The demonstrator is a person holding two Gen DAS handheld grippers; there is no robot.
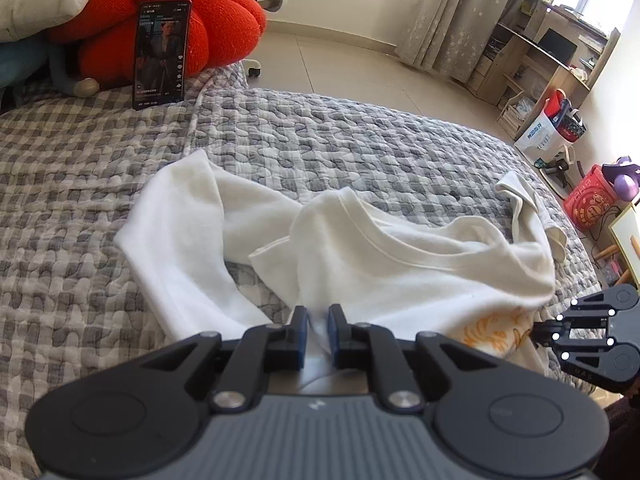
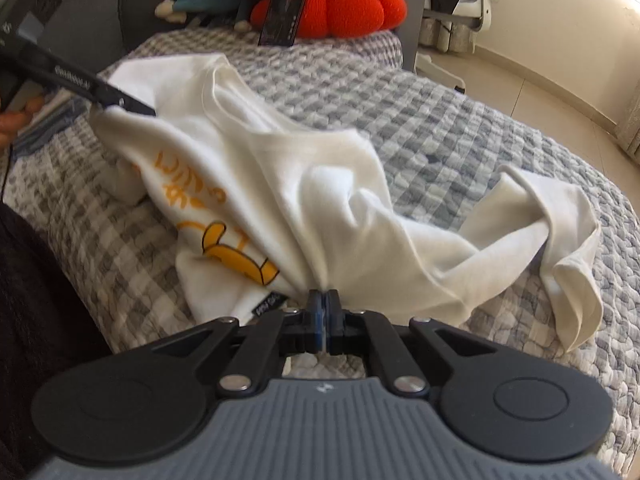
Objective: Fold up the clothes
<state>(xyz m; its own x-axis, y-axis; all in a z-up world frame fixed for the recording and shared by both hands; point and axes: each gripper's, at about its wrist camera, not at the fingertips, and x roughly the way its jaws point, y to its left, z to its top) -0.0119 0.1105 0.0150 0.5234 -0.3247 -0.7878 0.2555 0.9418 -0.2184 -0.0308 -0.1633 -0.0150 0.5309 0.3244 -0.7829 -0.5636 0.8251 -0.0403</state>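
Observation:
A white T-shirt (image 1: 400, 264) with an orange print lies crumpled on the grey checked quilt (image 1: 320, 140). My left gripper (image 1: 318, 316) is shut on the shirt's near hem, with white cloth pinched between its blue pads. My right gripper (image 2: 323, 300) is shut on another part of the hem, next to the orange print (image 2: 236, 256) and a small black label. The shirt (image 2: 320, 184) sags between the two grips, lifted slightly. Each gripper shows in the other's view: the right one at the right edge (image 1: 538, 334), the left one at the upper left (image 2: 150, 111).
A phone (image 1: 162, 54) leans upright against a red cushion (image 1: 216, 24) at the bed's head. Pillows and a soft toy lie behind it. An office chair (image 2: 460, 8), wooden shelves (image 1: 540, 64) and bags (image 1: 552, 128) stand on the tiled floor beyond the bed.

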